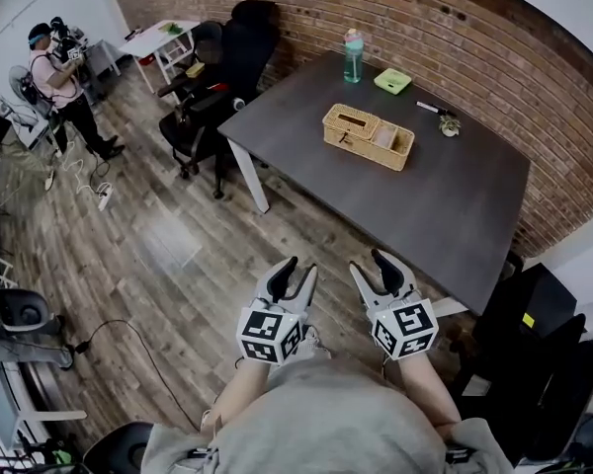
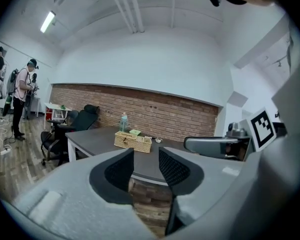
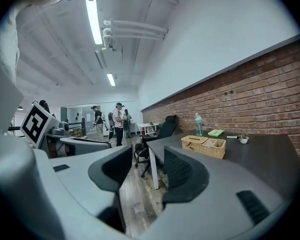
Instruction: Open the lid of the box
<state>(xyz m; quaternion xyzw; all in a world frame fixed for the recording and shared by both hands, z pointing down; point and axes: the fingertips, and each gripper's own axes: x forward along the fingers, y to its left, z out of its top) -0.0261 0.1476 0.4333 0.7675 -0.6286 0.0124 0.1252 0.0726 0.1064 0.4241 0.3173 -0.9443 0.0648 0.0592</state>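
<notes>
In the head view, I hold the left tongs and the right tongs side by side at the lower middle of the frame, above the wooden floor and close to my body. Both are spread and pinch nothing. I judge this is a ready pose, because the wicker box stands well apart from them, in the upper middle of the frame on the dark bench. Its lid seems to lie flat on the left part, so I think the opening is not yet begun. In the left gripper view, the left tongs stand apart, and only the far bench and the box show through the gap. In the right gripper view, the right tongs are also spread, with floor between them; the box sits to the right of centre, so this tool must turn toward it.
</notes>
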